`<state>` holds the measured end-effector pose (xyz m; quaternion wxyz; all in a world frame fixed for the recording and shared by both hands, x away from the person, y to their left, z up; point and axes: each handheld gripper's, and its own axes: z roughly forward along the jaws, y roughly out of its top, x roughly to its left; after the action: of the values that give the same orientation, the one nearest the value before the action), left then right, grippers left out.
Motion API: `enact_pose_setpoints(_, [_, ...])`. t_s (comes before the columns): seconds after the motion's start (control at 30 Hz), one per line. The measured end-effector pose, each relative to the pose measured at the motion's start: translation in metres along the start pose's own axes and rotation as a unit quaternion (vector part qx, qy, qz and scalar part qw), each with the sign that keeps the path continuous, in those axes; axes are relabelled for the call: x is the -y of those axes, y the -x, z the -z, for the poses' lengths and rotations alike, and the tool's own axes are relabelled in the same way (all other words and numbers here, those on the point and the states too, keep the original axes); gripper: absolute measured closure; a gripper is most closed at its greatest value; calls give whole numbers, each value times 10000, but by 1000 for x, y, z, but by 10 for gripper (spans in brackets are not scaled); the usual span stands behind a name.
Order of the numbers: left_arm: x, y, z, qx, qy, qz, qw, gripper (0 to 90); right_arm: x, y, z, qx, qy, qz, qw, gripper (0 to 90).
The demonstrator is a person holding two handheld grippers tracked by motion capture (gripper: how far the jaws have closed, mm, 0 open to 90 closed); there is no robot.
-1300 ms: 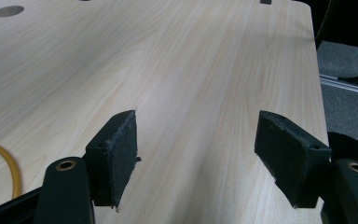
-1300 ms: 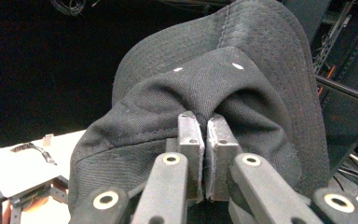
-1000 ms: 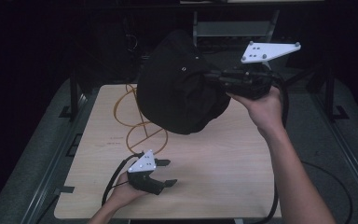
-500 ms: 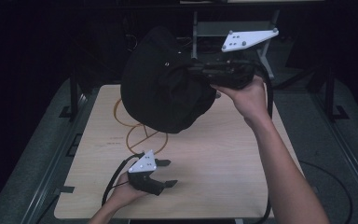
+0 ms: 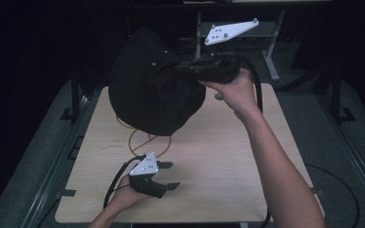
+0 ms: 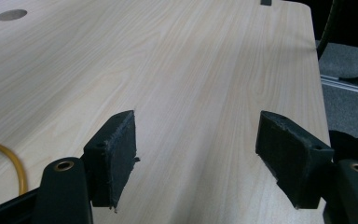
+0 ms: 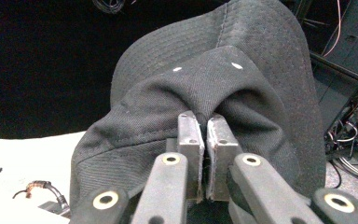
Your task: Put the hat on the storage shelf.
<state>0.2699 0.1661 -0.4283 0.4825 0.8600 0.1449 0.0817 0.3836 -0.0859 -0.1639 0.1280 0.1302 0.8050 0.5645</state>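
The right gripper [image 5: 183, 69] has risen and swung left — jaws clamped on the black cap [image 5: 147, 92], now clear above the table [image 5: 228, 156]. The left gripper [image 5: 166, 175] rests open, unmoved — cap ready for transfer.

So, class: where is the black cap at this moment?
In the high view the black cap hangs above the table's far left, pinched by the right gripper.

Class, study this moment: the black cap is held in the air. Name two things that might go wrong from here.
The right hand-held gripper pinches only a fold of the black cap, so the fabric might slip out. The orange cable lies on the table under the cap; setting it down there may trap or drag it.
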Motion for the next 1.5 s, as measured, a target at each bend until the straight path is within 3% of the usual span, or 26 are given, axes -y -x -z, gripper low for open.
enact_pose_setpoints(0.97, [1, 0, -1, 37, -28, -2, 10000, 284, -21, 17, -48, -217, -228, -99, 9995, 863])
enact_pose_setpoints(1.5, [1, 0, -4, 49, -66, -37, 10000, 284, -23, 28, -70, -179, -232, -246, 9993, 863])
